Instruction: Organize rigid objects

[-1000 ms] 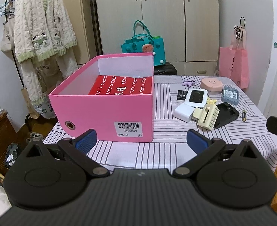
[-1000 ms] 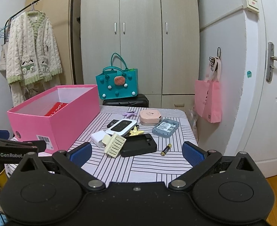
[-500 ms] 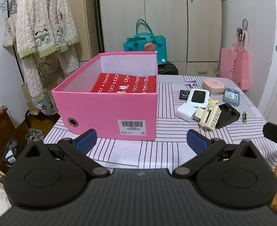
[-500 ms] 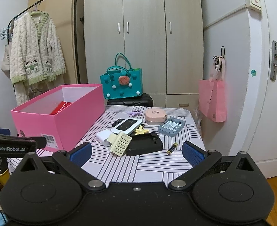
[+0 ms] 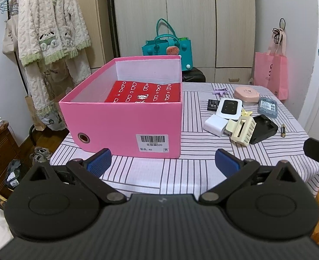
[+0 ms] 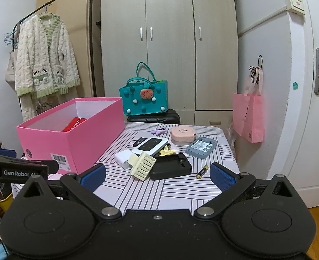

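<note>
On the table you have the box at the left with a packet in it; right of it lie the small things, the battery rightmost.

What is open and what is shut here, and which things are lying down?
pink box: open, no lid, red packet inside.
left gripper: open, empty.
right gripper: open, empty.
wardrobe doors: shut.
battery: lying flat on the table.
cream clip: lying on the table.
teal bag: standing upright.
</note>
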Demonstrator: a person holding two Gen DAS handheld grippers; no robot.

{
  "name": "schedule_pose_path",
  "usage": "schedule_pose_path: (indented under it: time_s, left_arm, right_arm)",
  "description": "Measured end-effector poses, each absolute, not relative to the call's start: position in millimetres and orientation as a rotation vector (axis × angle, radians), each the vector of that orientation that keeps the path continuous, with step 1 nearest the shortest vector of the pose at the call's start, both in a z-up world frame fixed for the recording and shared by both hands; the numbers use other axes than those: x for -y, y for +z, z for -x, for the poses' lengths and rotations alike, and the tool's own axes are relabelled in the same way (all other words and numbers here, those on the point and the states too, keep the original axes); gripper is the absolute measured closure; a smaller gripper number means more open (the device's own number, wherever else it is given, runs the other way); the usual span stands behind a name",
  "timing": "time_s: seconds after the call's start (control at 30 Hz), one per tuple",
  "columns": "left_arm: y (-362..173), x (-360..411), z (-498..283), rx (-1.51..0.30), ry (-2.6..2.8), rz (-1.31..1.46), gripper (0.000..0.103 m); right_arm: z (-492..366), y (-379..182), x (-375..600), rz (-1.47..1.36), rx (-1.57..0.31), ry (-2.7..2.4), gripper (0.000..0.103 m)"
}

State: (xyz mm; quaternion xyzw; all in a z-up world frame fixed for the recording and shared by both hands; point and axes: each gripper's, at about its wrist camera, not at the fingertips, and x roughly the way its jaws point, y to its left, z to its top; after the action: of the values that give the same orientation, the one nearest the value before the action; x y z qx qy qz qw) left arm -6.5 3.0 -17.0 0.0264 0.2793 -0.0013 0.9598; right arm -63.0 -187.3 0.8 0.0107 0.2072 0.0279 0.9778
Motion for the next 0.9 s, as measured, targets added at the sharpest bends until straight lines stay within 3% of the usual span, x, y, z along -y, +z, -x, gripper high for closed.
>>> schedule_pose_path:
  time_s: [0.9]
  left_arm:
    - [-21.6, -4.6, 0.2, -0.565, -0.048, -0.016, 0.0]
  right_arm:
    - [54.4, -7.7, 183.6, -0.006, -0.448, 0.063, 0.0]
